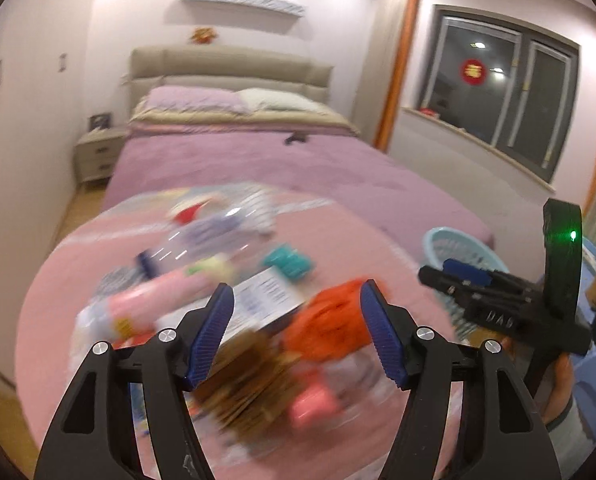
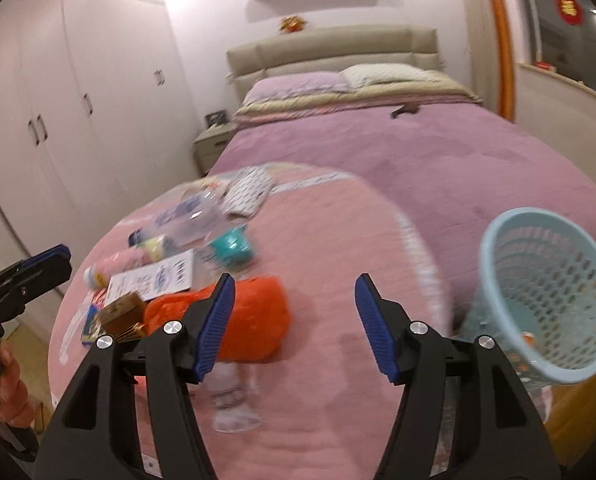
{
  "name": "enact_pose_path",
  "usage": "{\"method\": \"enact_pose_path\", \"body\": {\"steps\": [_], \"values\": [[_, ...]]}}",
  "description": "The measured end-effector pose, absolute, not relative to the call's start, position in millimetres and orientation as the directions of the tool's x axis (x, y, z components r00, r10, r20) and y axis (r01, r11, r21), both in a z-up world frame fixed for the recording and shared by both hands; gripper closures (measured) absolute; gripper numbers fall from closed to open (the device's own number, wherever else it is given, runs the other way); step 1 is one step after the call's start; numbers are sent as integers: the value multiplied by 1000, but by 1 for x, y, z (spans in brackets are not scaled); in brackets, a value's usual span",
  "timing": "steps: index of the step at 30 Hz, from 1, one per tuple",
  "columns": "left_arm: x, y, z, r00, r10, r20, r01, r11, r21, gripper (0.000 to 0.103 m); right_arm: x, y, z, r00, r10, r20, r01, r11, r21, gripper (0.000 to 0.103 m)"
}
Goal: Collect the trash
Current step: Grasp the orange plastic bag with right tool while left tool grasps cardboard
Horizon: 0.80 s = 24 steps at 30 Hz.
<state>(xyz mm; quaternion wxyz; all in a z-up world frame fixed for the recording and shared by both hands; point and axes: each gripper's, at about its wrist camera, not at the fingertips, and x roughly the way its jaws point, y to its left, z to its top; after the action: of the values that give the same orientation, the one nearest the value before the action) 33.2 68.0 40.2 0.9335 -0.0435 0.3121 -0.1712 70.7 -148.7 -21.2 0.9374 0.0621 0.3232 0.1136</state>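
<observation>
Blurred trash lies on a round pink padded surface [image 1: 338, 232] [image 2: 330, 240]: an orange bag [image 1: 330, 328] [image 2: 253, 320], a brown cardboard piece [image 1: 249, 380] [image 2: 121, 312], a clear bottle [image 1: 201, 244] [image 2: 193, 220], a teal packet [image 1: 289, 264] [image 2: 231, 242] and a white leaflet [image 1: 265, 300] [image 2: 153, 280]. A light blue mesh basket [image 1: 450, 248] [image 2: 546, 292] sits at the right edge, its mouth toward the right wrist camera. My left gripper [image 1: 296, 292] hovers open above the orange bag and cardboard. My right gripper [image 2: 294, 280] is open over bare pink surface, right of the bag.
Behind the pink surface is a bed with a purple cover [image 1: 257, 160] [image 2: 418, 152], with a small dark object [image 1: 295, 138] on it. A nightstand [image 1: 97, 152] and white wardrobes [image 2: 57, 100] stand to the left, and a window [image 1: 498, 92] is on the right. A second clear bottle [image 2: 233, 400] lies near the front.
</observation>
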Motion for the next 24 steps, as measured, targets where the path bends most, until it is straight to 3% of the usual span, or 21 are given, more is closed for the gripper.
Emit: {"method": "enact_pose_path", "body": {"steps": [11, 18, 19, 21, 23, 24], "values": [[46, 132, -18, 679, -282, -678, 175, 959, -223, 41, 101, -112, -56, 684, 302, -664, -208, 953, 220, 27], [62, 121, -39, 611, -310, -728, 216, 951, -223, 47, 107, -107, -69, 634, 342, -693, -232, 940, 252, 27], [63, 119, -40, 607, -311, -732, 222, 950, -220, 48, 108, -106, -71, 629, 346, -696, -234, 938, 254, 28], [63, 114, -43, 596, -307, -742, 232, 950, -207, 52, 108, -105, -73, 621, 345, -703, -237, 938, 252, 45], [63, 108, -46, 586, -286, -758, 233, 955, -181, 56, 105, -104, -73, 625, 331, -707, -238, 943, 231, 56], [62, 107, -47, 585, -280, -761, 233, 957, -172, 63, 103, -104, -72, 629, 326, -706, -239, 945, 224, 61]]}}
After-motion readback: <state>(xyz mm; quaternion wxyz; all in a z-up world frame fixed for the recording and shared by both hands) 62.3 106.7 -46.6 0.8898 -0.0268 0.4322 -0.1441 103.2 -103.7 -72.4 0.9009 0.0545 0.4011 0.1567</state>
